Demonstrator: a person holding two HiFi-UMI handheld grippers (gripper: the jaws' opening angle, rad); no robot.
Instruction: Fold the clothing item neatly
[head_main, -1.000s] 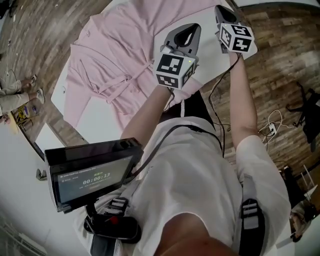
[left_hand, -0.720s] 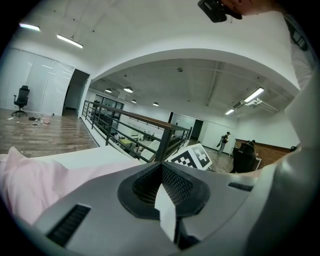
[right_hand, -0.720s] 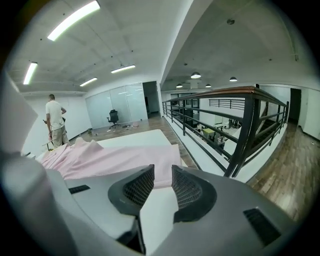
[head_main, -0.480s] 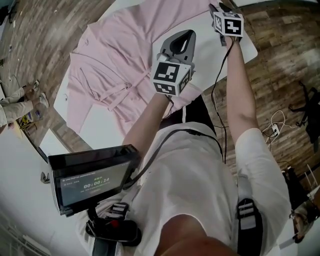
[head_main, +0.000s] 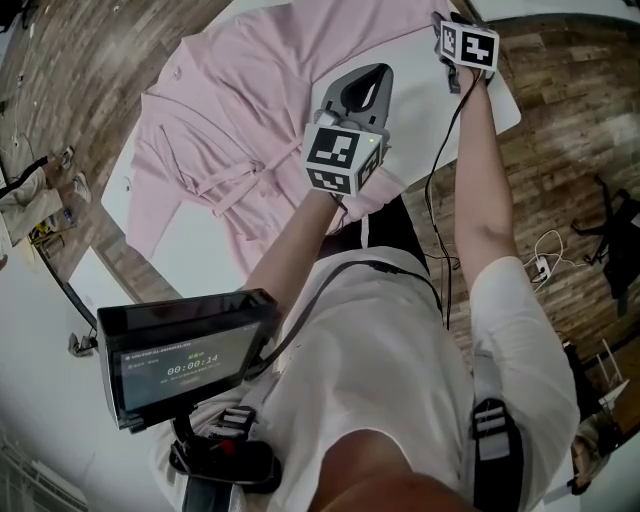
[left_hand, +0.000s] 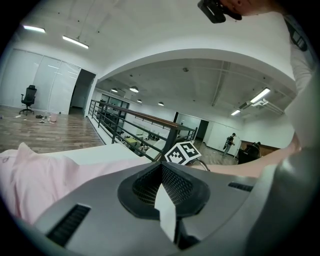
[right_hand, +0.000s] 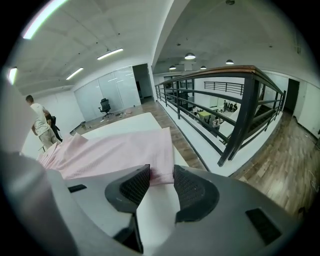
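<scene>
On the desk: the pink garment (head_main: 240, 110) lies opened out, front up, over most of the white desk (head_main: 425, 100); its left side droops past the desk's edge.
Progress: as I judge it, the folding has not begun. No doubled layer or clean crease shows anywhere, so every fold is yet to be made.
Garment look: pale pink, thin and soft, lightly rumpled rather than smoothed. A waist tie (head_main: 232, 188) of the same cloth lies loose across the middle. It looks like a robe or shirt-dress, though I cannot tell which.
Right tongs (right_hand: 161, 172): spread, held low at the garment's far right corner, with the edge of the cloth lying in the gap between the two pads but not pinched.
Left tongs (left_hand: 161, 165): pressed together on nothing, held above the near side of the garment, closer to the person.
Left to do: probably pinch that corner, carry one side over, tuck in the tie and sleeves, then fold the length; such limp cloth will likely need smoothing between folds.
</scene>
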